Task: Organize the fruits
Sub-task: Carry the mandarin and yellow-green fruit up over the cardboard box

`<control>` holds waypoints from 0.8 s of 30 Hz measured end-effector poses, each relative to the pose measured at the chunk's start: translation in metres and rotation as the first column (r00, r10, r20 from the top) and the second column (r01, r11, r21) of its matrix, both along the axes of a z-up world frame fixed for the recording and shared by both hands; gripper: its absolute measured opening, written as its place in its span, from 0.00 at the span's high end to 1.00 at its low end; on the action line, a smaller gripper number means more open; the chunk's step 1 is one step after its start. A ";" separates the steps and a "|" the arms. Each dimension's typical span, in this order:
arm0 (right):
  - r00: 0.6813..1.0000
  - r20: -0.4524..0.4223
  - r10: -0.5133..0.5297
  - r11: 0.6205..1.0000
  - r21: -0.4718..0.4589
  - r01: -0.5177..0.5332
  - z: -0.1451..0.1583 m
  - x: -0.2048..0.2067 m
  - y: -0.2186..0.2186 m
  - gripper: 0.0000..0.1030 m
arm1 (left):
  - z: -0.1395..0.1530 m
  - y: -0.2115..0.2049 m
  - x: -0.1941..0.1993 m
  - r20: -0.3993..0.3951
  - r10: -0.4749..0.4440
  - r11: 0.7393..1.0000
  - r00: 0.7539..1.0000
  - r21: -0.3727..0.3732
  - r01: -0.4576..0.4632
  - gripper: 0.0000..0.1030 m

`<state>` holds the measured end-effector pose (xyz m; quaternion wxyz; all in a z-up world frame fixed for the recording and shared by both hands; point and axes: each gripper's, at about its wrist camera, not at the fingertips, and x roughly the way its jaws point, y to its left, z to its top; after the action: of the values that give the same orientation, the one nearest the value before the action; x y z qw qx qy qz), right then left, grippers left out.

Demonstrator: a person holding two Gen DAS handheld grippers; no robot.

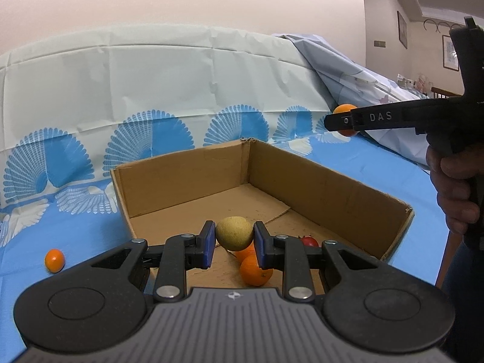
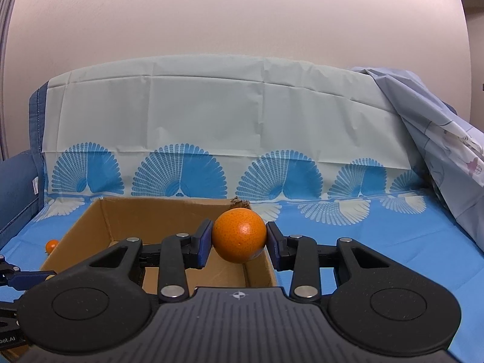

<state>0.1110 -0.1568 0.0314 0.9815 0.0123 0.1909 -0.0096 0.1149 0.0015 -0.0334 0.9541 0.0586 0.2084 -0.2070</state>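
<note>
1. Left gripper (image 1: 234, 243) is sitting nearest in its own view, jaws drawn in close and pressing both blue pads (image 1: 208, 243) against a yellow-green fruit (image 1: 234, 232); the fruit is hanging above the near end of the cardboard box (image 1: 326, 178).
2. Just below and behind that fruit, an orange (image 1: 255, 270) is lying on the box floor, a second orange (image 1: 245, 254) is showing partly behind it, and a small red fruit (image 1: 310, 241) is peeking out beside the gripper's right finger.
3. Left of the box, a small orange (image 1: 54, 260) is resting alone on the blue tablecloth (image 1: 75, 236), well apart from the box wall.
4. Right gripper (image 2: 239, 240) is clamping a large orange (image 2: 239, 234) between its pads, jaws only partly apart; the orange is hovering over the near right corner of the box (image 2: 90, 220).
5. From the left view, the right gripper (image 1: 345, 120) is reaching in from the right, held by a hand (image 1: 453, 187), its orange (image 1: 343, 109) partly hidden behind the finger.
6. Farthest back, the cloth is rising up the backdrop with blue fan patterns (image 2: 180, 172); a pale crumpled sheet (image 2: 438, 139) is draping on the right.
</note>
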 end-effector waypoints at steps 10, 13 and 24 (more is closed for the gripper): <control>1.000 -0.001 0.007 1.000 -0.009 -0.007 -0.001 0.001 0.003 0.62 | 0.000 0.001 -0.001 0.007 -0.004 1.000 1.000 0.002 0.004 0.71; 1.000 -0.001 0.009 1.000 -0.011 -0.009 -0.001 0.001 0.003 0.62 | 0.001 0.000 -0.002 0.010 -0.004 1.000 1.000 0.001 0.004 0.71; 1.000 -0.002 0.006 1.000 -0.014 -0.006 -0.001 0.001 0.004 0.62 | 0.003 0.001 -0.001 0.017 -0.003 1.000 1.000 -0.002 0.003 0.71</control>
<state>0.1119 -0.1524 0.0303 0.9814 0.0047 0.1917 -0.0078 0.1134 0.0027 -0.0307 0.9555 0.0599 0.2002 -0.2082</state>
